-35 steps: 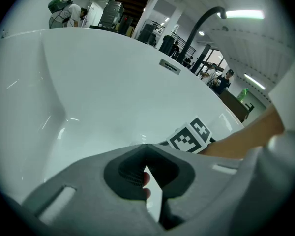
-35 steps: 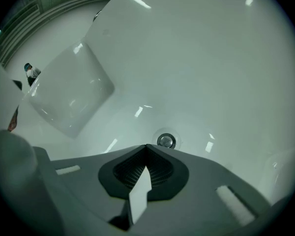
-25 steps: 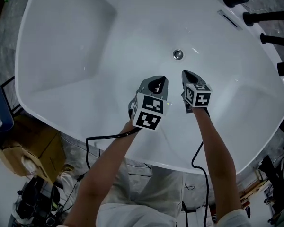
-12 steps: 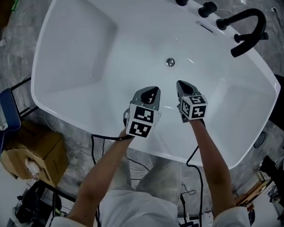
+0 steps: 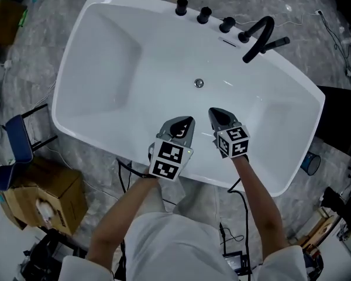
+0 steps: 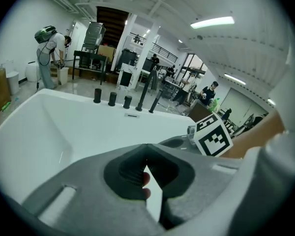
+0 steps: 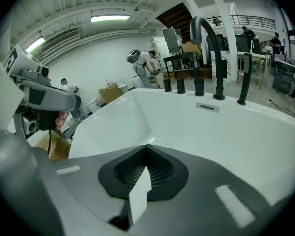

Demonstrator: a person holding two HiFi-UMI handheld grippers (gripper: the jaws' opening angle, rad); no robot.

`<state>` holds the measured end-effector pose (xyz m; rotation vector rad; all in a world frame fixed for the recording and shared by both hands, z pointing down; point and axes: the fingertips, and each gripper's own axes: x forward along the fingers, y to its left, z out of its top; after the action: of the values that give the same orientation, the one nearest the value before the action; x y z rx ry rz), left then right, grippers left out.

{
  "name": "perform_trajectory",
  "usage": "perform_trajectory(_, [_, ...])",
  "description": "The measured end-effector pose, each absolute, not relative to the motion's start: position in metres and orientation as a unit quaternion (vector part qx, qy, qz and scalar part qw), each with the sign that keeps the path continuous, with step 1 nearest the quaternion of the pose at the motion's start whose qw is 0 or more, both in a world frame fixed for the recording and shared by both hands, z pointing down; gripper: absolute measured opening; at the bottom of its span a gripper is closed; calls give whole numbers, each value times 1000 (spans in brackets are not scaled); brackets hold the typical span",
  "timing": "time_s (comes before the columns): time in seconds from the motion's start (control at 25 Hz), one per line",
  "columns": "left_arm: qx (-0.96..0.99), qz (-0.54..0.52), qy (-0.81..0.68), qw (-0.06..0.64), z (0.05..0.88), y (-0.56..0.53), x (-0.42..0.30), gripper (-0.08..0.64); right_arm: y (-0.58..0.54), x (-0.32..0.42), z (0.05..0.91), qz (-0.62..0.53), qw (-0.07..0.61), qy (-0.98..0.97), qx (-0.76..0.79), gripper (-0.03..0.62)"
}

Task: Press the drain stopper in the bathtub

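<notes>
Head view: white bathtub (image 5: 105,69) on grey workshop floor. Drain stopper (image 5: 199,83) sits mid-basin, well apart from my left gripper (image 5: 186,123) and right gripper (image 5: 214,113) at the near rim.
Left gripper view: jaws pressed together, nothing held.
Right gripper view: same.
Nothing's touching the stopper, so I judge the press is not yet done.

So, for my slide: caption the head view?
Left gripper and right gripper, shut, hover over the bathtub, short of the drain stopper.

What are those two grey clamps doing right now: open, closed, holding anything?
Left grey plastic gripper: closed, jaw tips together, holding nothing.
Right grey plastic gripper: closed, jaw tips together, holding nothing.
</notes>
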<state>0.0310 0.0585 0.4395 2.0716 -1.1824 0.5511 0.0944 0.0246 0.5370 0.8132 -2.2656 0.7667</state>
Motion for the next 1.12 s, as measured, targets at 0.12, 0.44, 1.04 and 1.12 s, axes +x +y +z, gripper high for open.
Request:
perform_trajectory(0.12, [807, 197, -450, 328, 400, 66, 38, 0, 33, 97, 494, 275, 288, -863, 310, 3])
perform_trajectory(0.44, [838, 178, -423, 296, 304, 95, 53, 0, 56, 94, 361, 262, 206, -880, 338, 3])
perform_trajectory(1.04, [885, 150, -366, 244, 182, 160, 14, 0, 121, 55, 190, 199, 125, -902, 363, 0])
perform_trajectory(1.12, [888, 159, -359, 240, 171, 164, 8, 0, 126, 49, 171, 186, 120, -905, 364, 0])
